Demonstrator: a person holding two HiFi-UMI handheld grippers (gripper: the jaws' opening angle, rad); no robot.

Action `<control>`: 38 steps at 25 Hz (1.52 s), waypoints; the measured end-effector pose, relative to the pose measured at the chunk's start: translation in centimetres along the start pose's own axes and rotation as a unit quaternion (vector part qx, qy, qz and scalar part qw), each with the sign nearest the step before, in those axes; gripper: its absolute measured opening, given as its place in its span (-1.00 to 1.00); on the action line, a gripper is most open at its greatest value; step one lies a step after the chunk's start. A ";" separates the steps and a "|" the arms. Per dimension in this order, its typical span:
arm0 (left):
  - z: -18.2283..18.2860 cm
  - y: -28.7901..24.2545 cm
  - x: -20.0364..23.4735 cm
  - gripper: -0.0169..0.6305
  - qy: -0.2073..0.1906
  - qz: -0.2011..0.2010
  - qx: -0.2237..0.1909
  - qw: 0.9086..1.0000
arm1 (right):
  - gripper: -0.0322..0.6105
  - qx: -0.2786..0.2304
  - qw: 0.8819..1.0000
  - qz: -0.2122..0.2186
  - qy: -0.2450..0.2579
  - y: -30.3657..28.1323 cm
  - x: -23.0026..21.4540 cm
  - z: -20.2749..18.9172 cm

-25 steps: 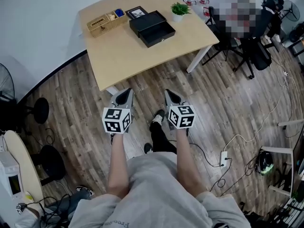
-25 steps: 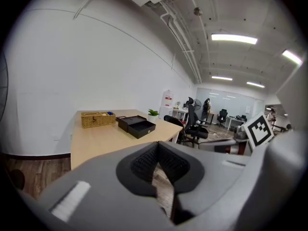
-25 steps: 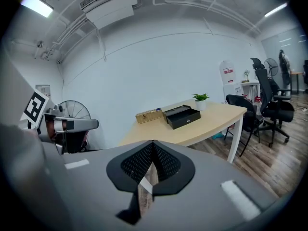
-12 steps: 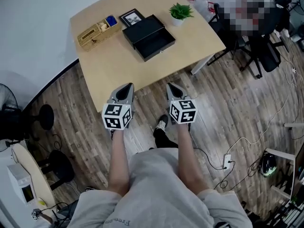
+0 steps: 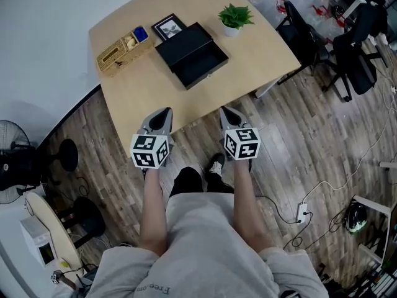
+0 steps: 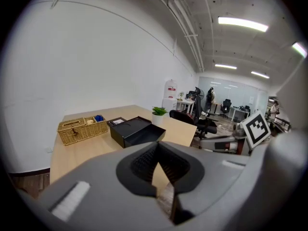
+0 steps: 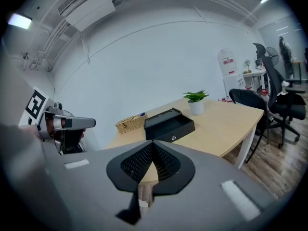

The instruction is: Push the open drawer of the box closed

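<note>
here, mid-frame, the left gripper [image 5: 163, 114] and right gripper [image 5: 227, 113] hover at the table's [image 5: 139, 95] near edge, jaws pressed together on nothing. farther up, toward top centre, the black box [image 5: 182, 42] sits with its drawer [image 5: 206, 66] open.

Black box [image 5: 191, 53]; pale wood table [image 5: 248, 54]; tan woven basket [image 5: 118, 49]; green plant [image 5: 234, 15], white pot [image 5: 231, 30]; brown plank floor [image 5: 310, 123]

head: high, steeply down | gripper views: low, level, facing box [image 5: 191, 54] (shared by all, far)
</note>
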State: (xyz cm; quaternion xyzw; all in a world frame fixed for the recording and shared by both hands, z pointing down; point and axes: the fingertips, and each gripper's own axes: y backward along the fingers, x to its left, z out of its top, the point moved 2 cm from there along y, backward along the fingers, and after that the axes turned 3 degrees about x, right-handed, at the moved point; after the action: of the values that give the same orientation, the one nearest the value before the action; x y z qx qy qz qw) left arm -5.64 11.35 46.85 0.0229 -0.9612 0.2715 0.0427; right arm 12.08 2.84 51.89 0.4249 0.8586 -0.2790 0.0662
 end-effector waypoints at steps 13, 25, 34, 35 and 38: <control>0.4 -5.0 -1.3 -0.79 -0.018 -0.042 0.031 0.998 | -0.90 0.003 0.999 -0.014 -0.047 0.4 -3.2 -2.3; 5.4 -11.7 1.9 -0.79 -0.023 -0.077 0.020 0.997 | -0.89 0.025 0.999 -0.022 -0.042 -4.2 -4.6 0.9; 8.2 -16.7 7.3 -0.79 -0.015 -0.090 0.020 0.996 | -0.89 0.039 0.998 -0.037 -0.040 -9.8 -5.0 3.5; 8.4 -17.2 7.9 -0.79 -0.017 -0.092 0.022 0.995 | -0.89 0.040 0.998 -0.040 -0.039 -10.4 -5.1 3.7; 8.7 -18.6 9.5 -0.79 -0.022 -0.101 0.030 0.994 | -0.89 0.045 0.997 -0.051 -0.037 -11.8 -5.2 4.2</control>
State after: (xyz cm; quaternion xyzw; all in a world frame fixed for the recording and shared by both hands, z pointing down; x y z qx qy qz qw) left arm -14.41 -9.27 50.03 0.1269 -0.9461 0.2940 0.0476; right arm 5.79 -8.73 55.26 0.3730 0.8626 -0.3356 0.0644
